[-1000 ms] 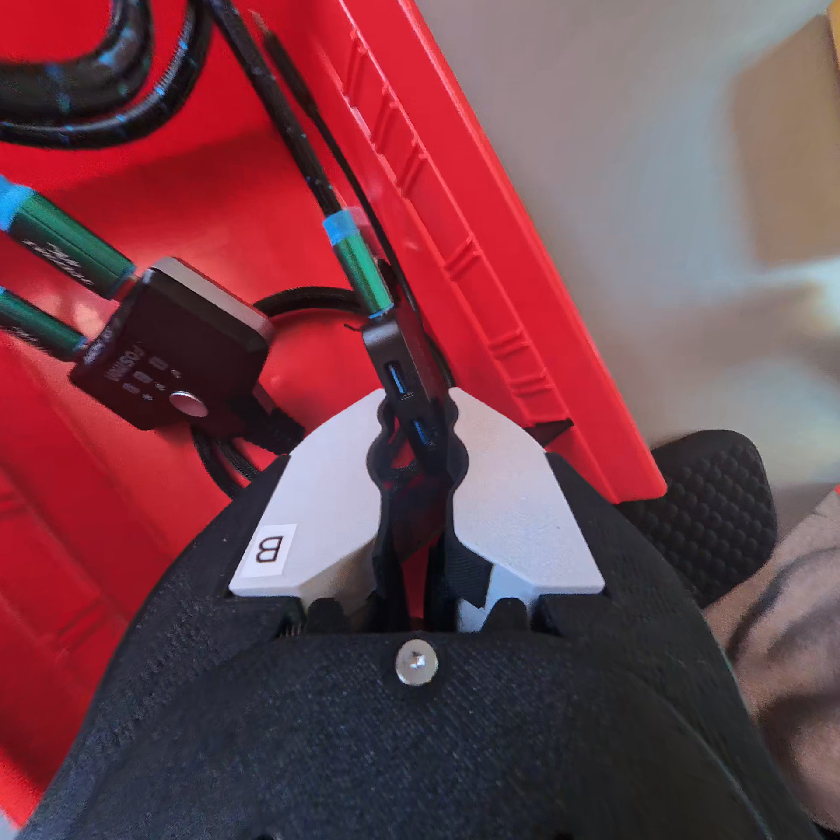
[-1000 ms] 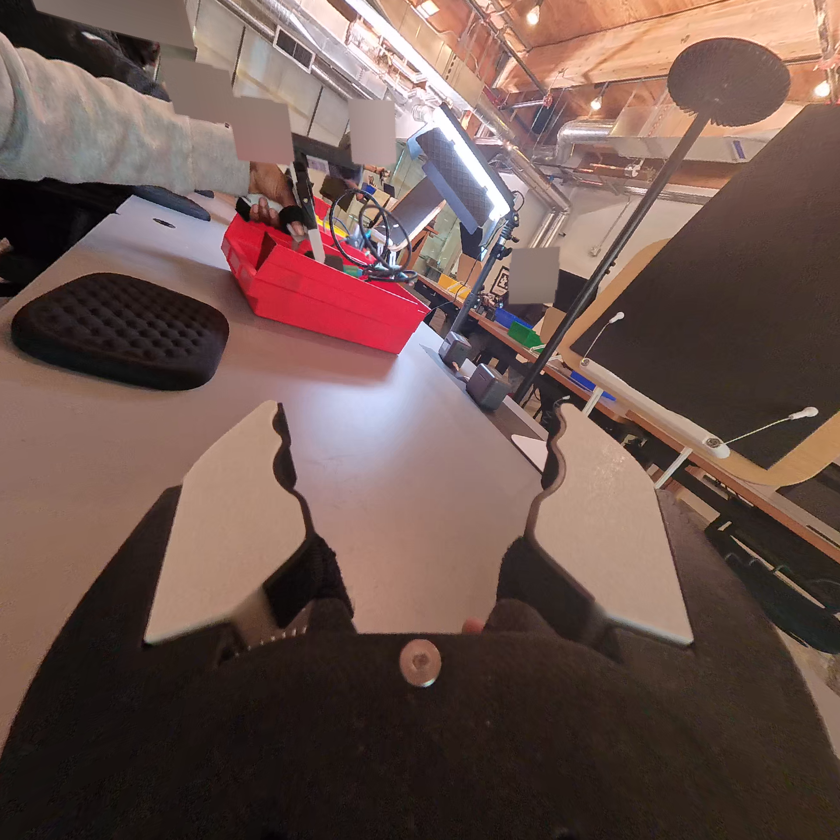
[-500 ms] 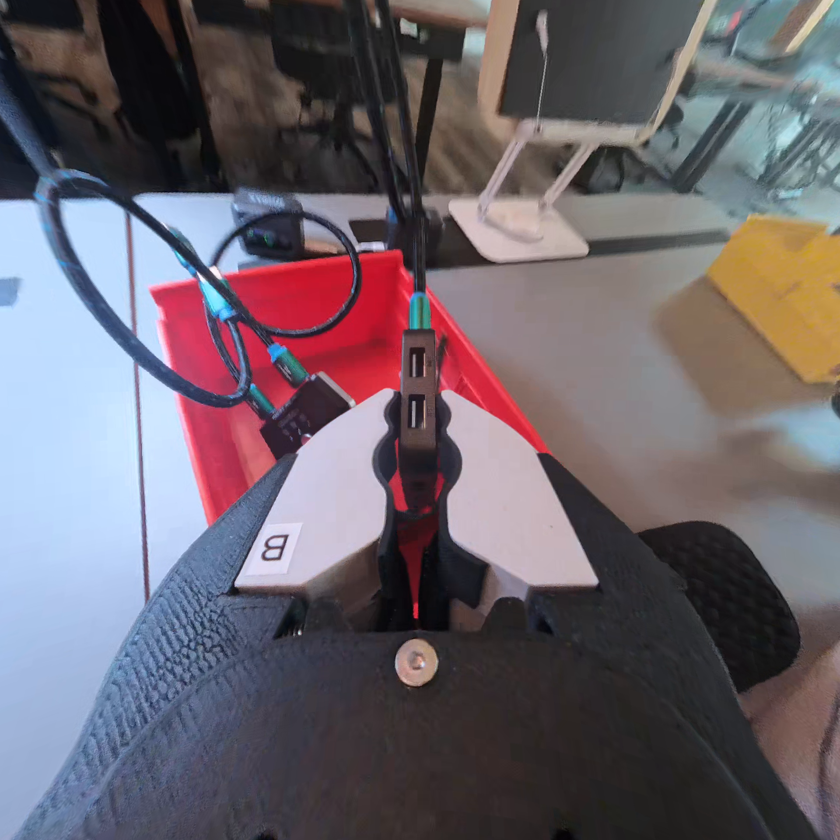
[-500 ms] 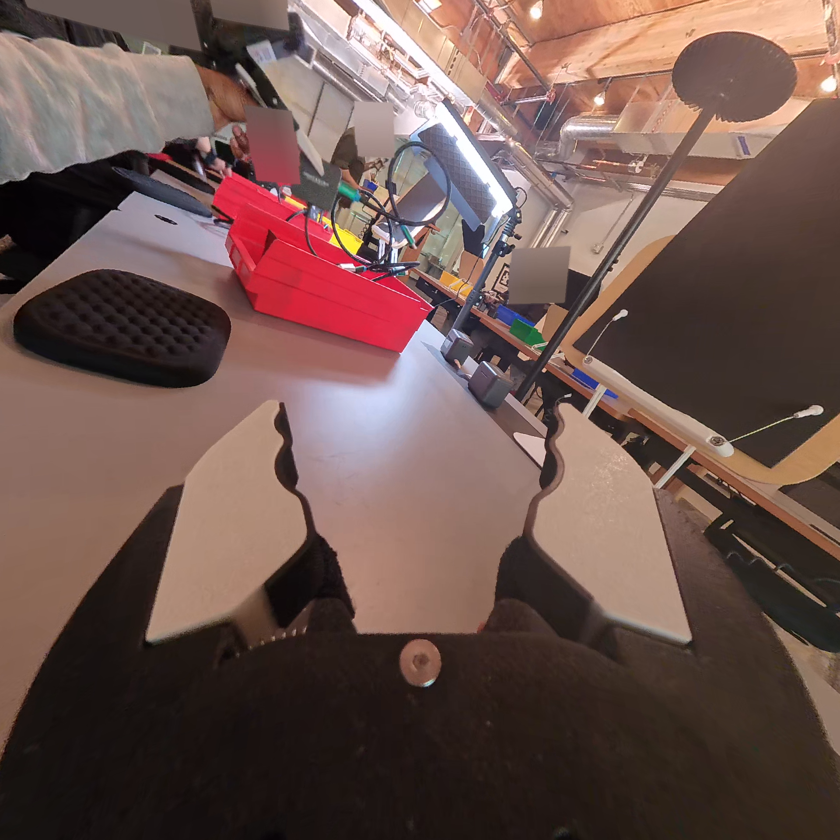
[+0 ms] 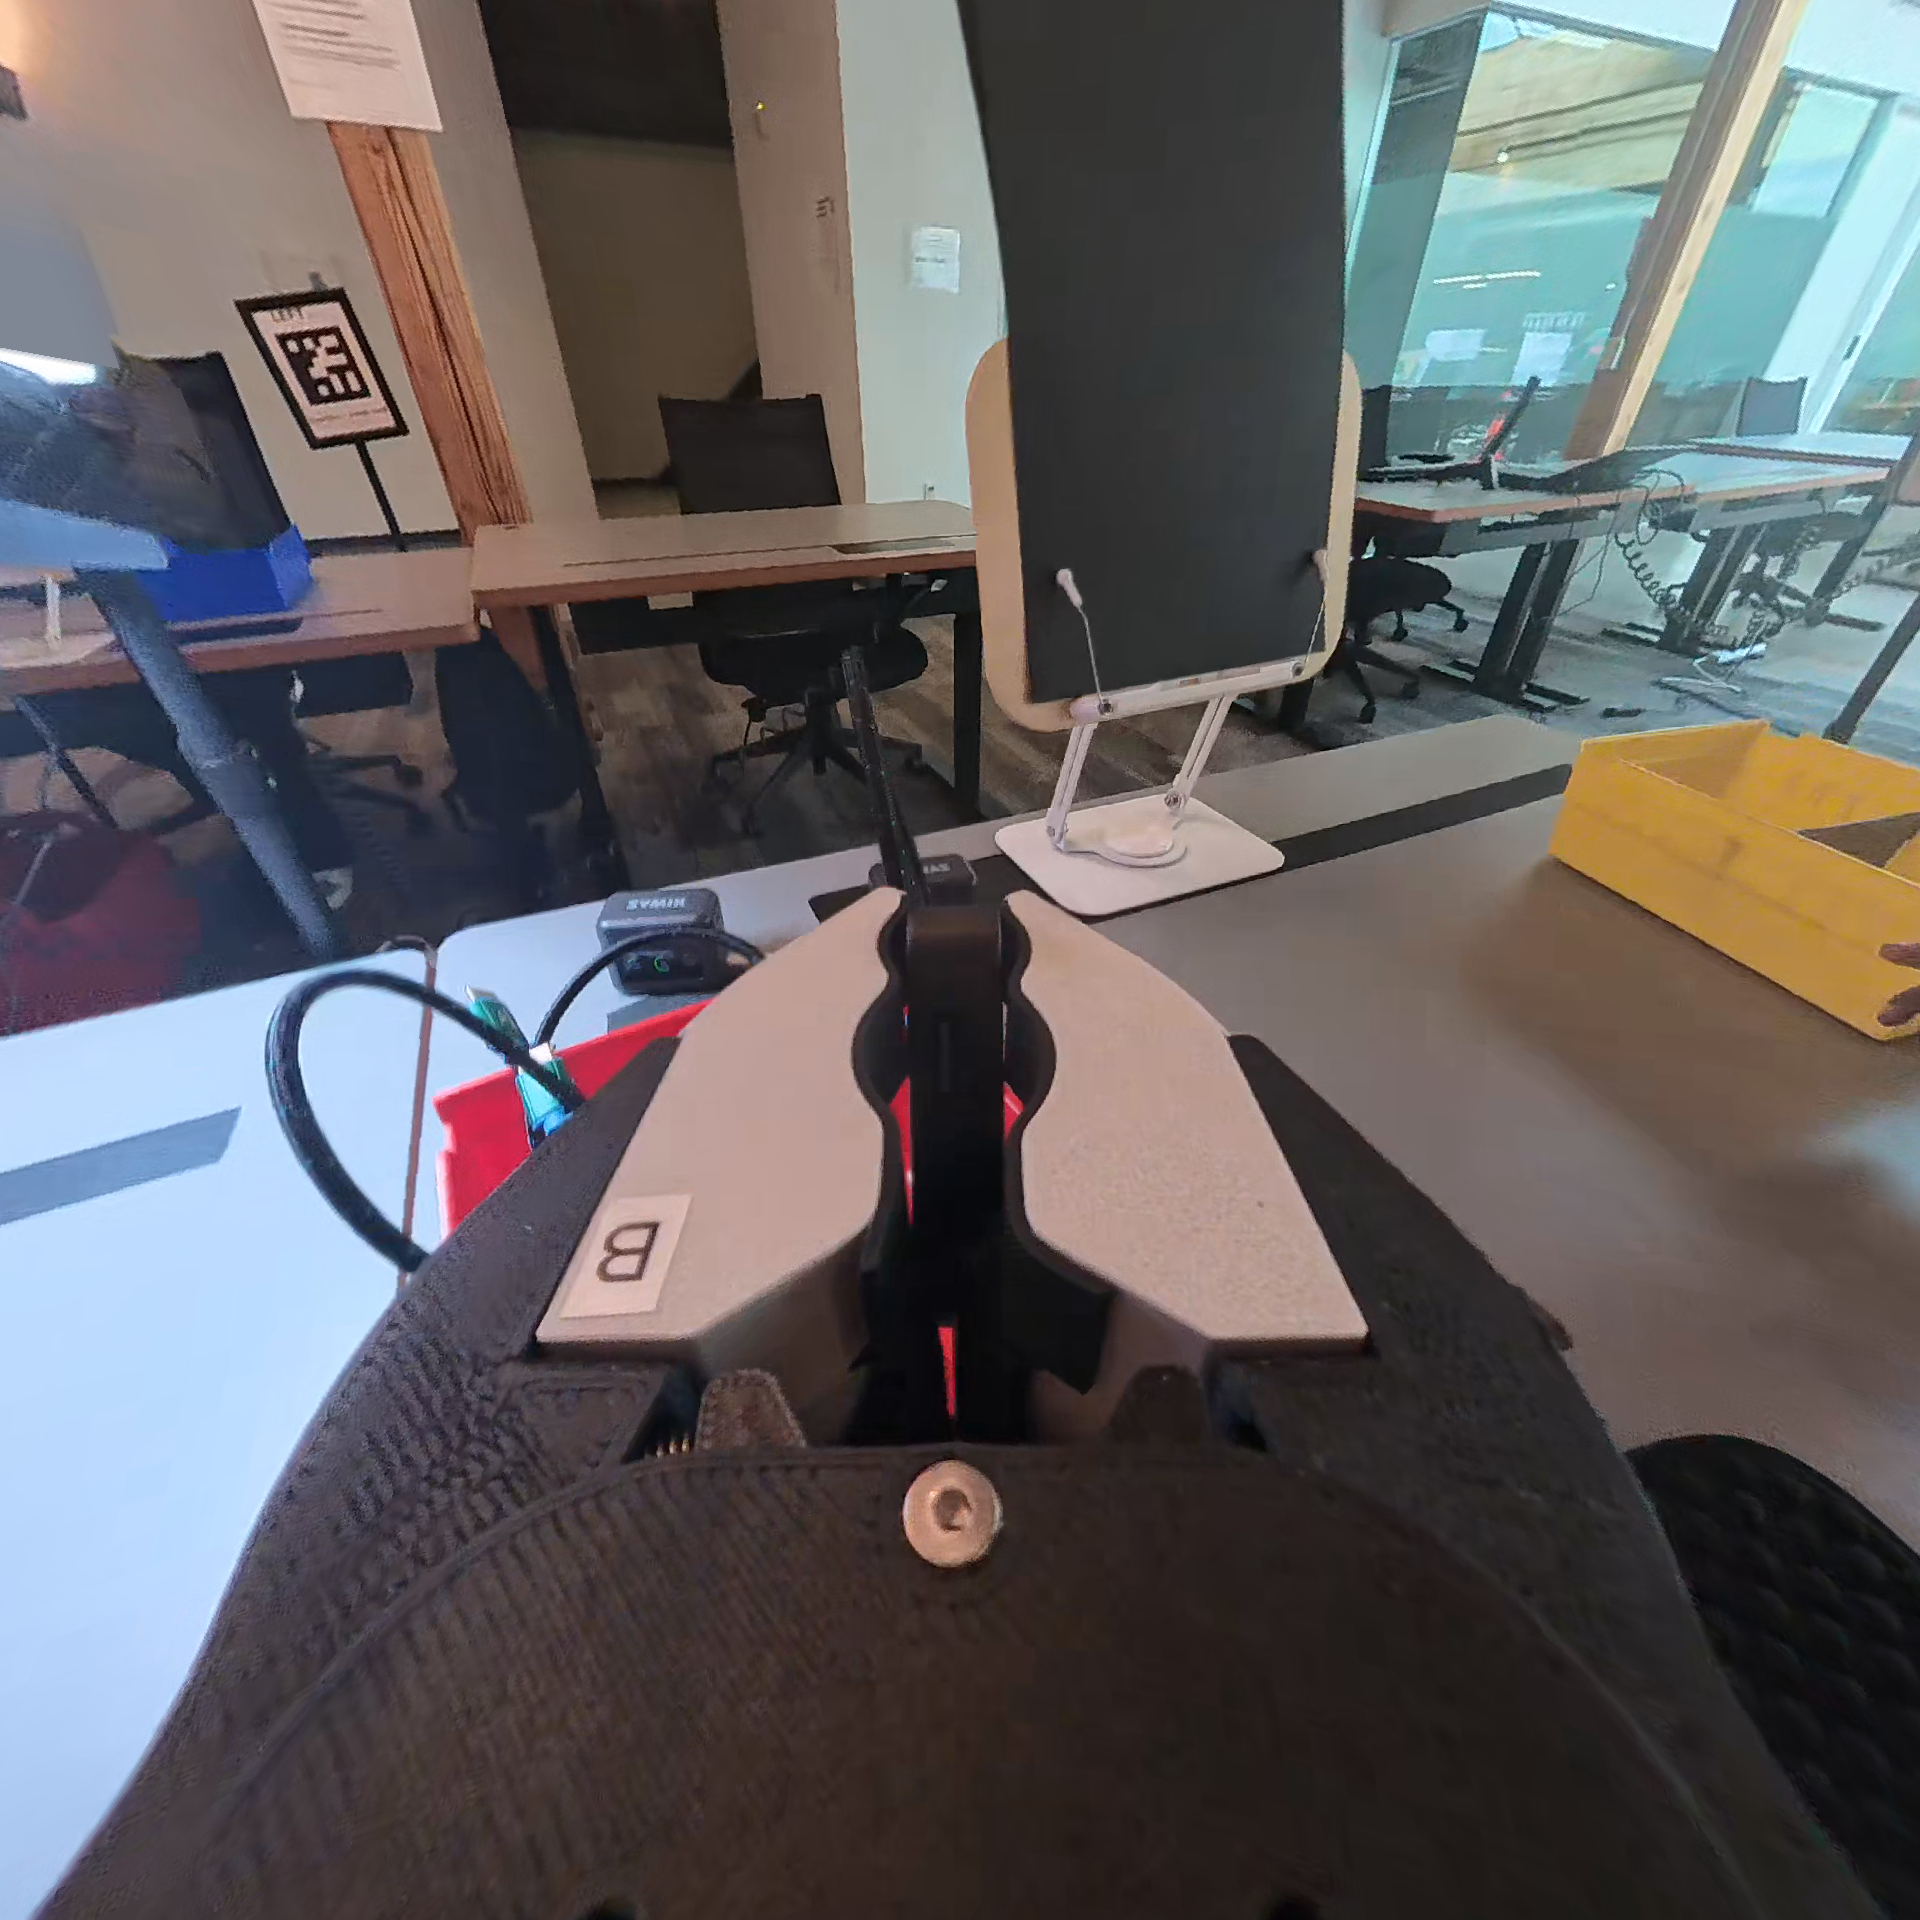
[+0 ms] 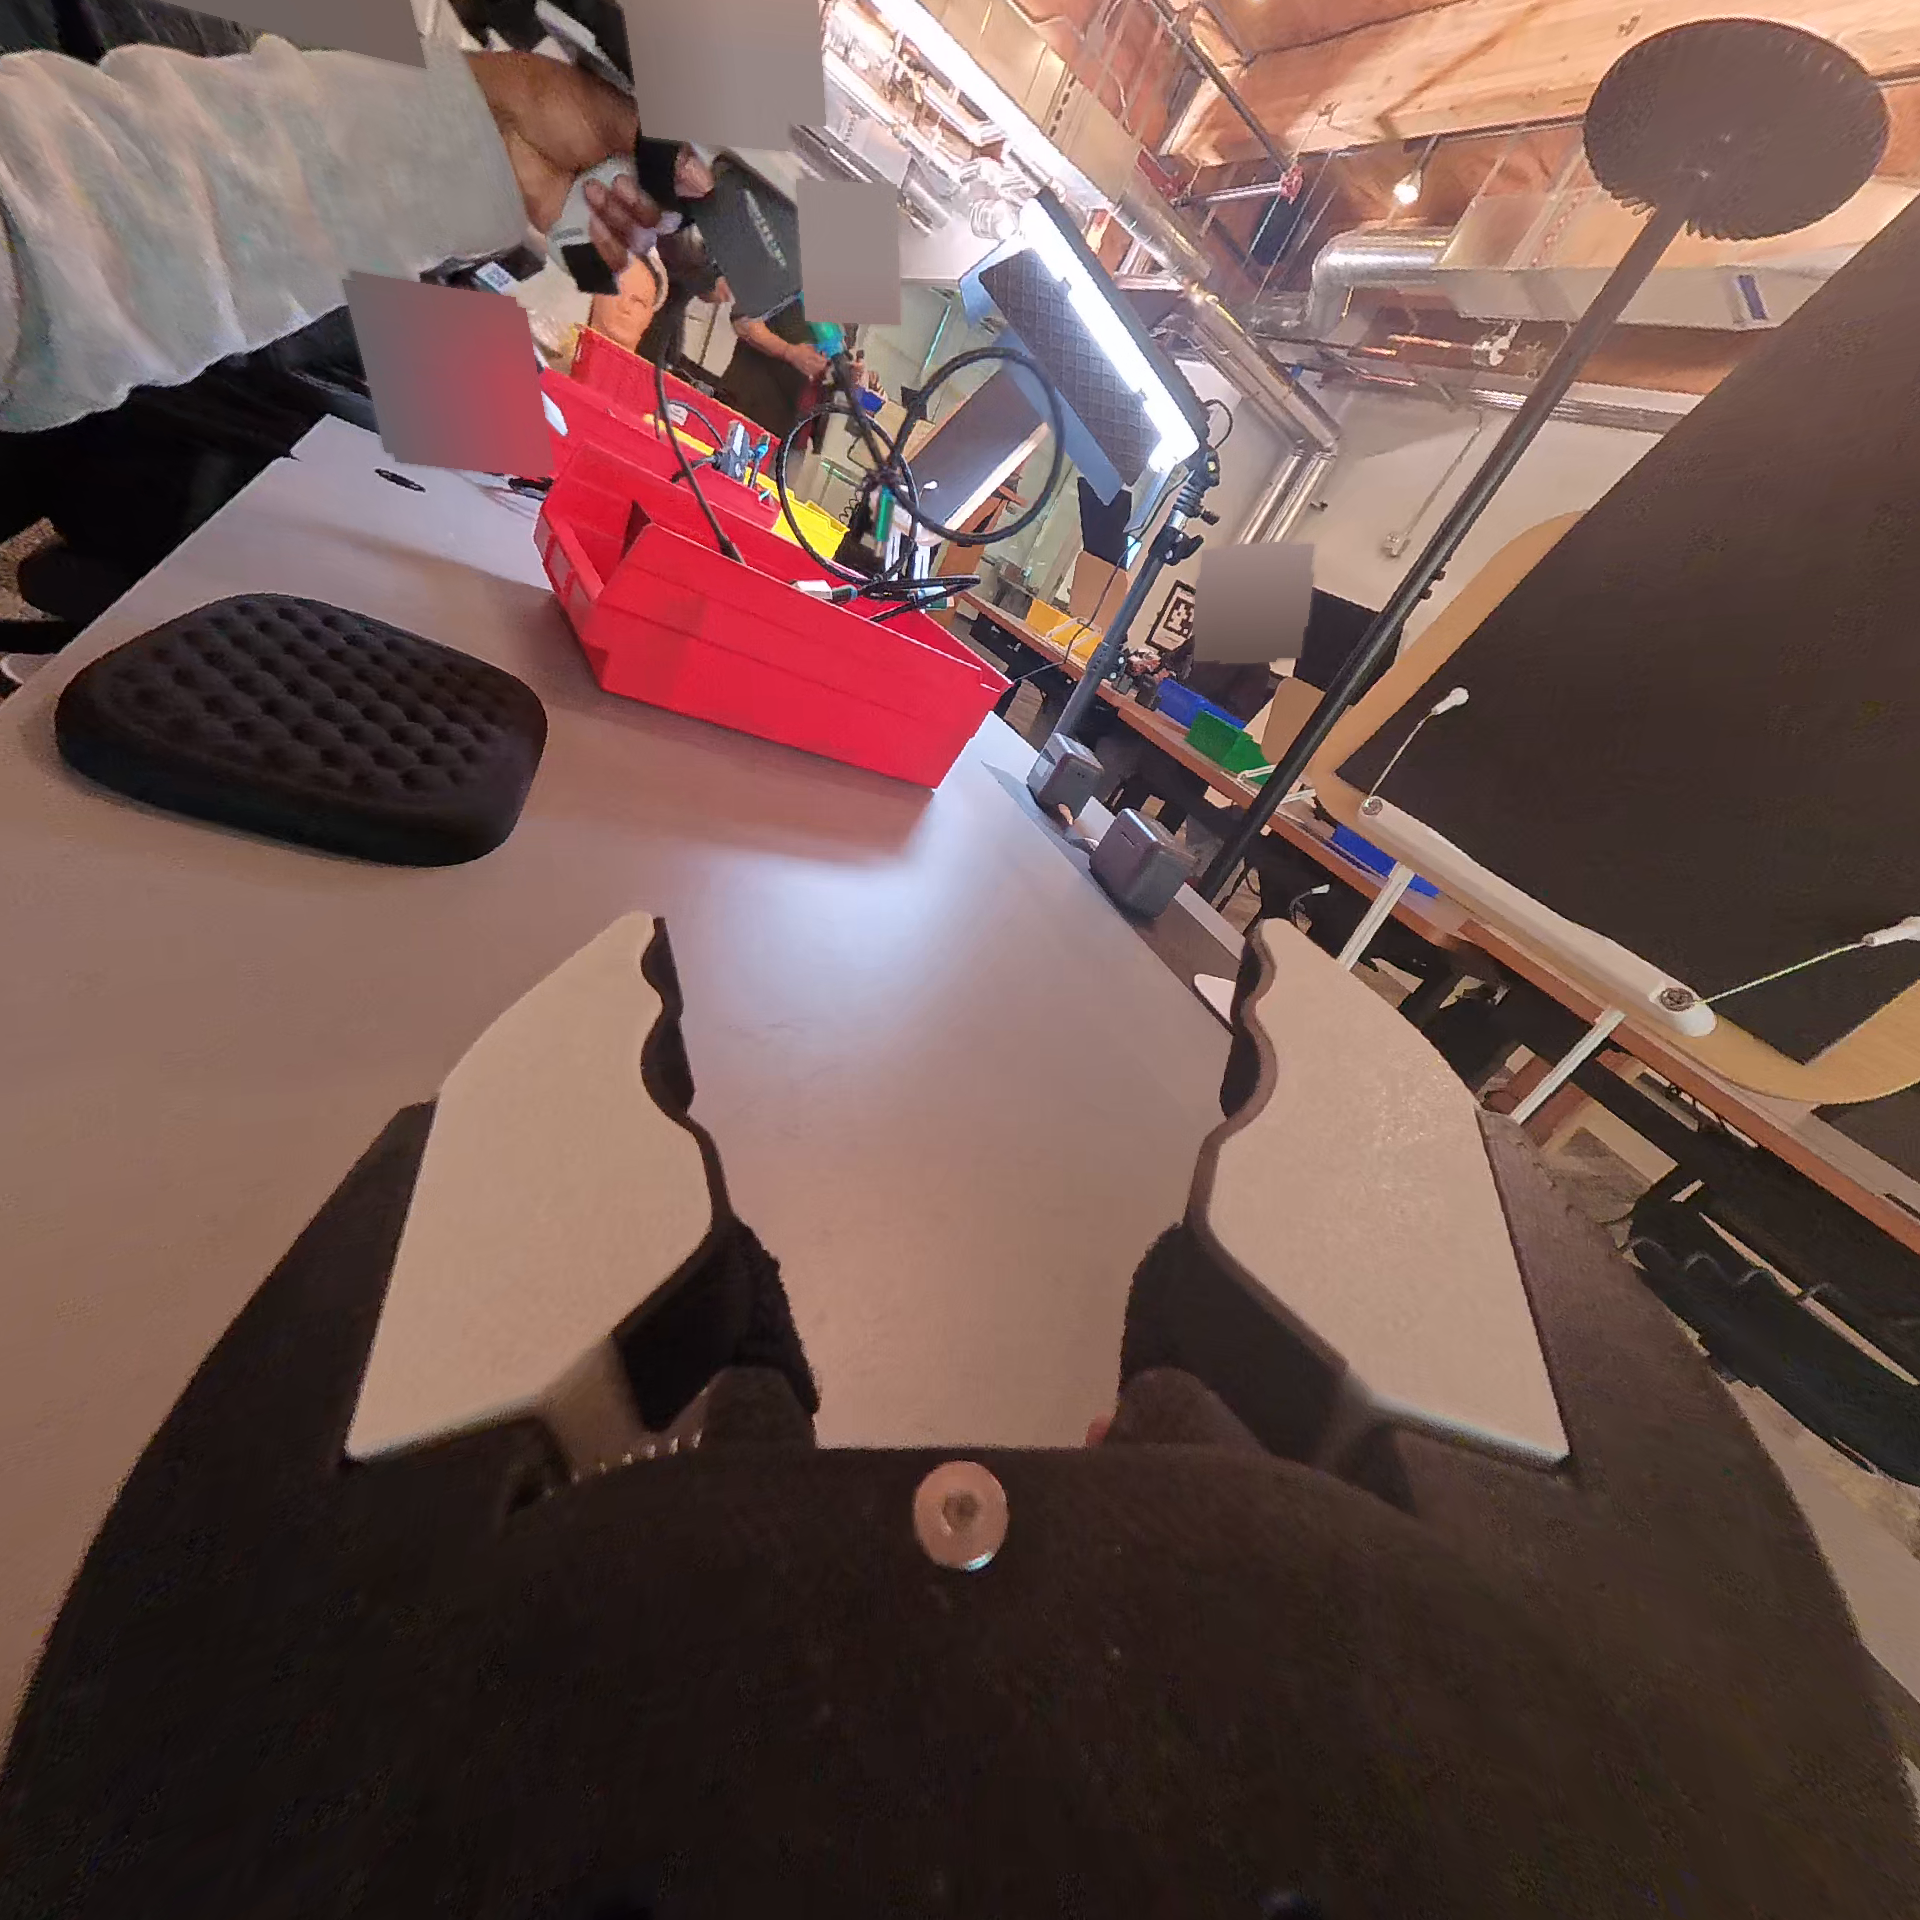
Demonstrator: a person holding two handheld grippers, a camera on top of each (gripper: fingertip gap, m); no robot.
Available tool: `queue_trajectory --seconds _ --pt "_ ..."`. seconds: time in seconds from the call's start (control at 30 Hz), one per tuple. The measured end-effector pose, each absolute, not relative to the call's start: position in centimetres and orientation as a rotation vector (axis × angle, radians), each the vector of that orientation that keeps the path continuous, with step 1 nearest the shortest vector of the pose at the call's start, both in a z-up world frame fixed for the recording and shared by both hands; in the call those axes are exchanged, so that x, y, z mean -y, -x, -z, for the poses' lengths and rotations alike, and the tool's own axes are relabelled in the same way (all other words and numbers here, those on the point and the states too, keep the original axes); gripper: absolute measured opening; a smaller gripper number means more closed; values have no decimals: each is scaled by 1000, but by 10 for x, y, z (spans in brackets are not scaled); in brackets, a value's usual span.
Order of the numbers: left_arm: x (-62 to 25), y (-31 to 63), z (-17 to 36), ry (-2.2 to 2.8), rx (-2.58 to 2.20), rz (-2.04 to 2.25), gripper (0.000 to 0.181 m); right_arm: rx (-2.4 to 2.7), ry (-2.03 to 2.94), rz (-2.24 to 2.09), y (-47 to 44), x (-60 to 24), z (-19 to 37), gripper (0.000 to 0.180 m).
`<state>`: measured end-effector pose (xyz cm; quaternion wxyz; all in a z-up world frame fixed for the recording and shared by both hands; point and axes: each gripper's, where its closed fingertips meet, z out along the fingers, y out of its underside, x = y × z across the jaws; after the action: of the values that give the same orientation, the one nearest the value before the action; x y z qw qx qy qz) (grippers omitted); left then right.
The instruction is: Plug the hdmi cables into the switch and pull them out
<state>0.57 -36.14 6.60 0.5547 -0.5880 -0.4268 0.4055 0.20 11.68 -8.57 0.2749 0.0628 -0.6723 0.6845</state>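
Grey plates of the left gripper (image 5: 951, 914) fill the lower centre of the left wrist view, pinched narrowly on a slim black adapter (image 5: 951, 1039) that stands edge-on between them, a thin black cable (image 5: 878, 769) rising from its top. At centre left a looping hdmi cable (image 5: 312, 1122) with a green plug (image 5: 540, 1096) hangs over a corner of the red bin (image 5: 499, 1117); the switch itself is hidden here. 1 second ago this camera looked down into the bin at the switch; it now faces level across the room. A yellow bin (image 5: 1704, 862) sits at right, a black panel on a white stand (image 5: 1153, 842) at centre, desks and chairs beyond.

In the right wrist view the right gripper (image 6: 945, 977) gapes wide with nothing between its plates, low over the grey table (image 6: 935, 935), unmoved since the earlier frames. Only this view shows the whole red bin (image 6: 790, 665) at upper centre, cables (image 6: 914, 447) looping above it, a sleeved arm (image 6: 208, 208) at upper left raised higher than before, a black dimpled pad (image 6: 301, 727) at left, and a light panel (image 6: 1081, 343) under a wooden ceiling.
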Motion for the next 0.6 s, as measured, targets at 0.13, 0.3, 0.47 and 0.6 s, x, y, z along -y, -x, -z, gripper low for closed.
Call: queue_trajectory --seconds 0.13,0.3,0.47,0.6 --pt "337 -1 -89 1421 912 -1000 13 1814 -179 -1829 -2 -116 87 101" --pt "268 -15 -126 1469 648 -1031 13 1806 -173 -1864 -5 -114 81 98" --pt "169 -18 -113 1536 470 -944 13 1753 -184 -1893 -19 -99 49 42" --pt "89 -9 -74 1554 401 -759 13 1790 -142 -1712 -20 -67 25 38"
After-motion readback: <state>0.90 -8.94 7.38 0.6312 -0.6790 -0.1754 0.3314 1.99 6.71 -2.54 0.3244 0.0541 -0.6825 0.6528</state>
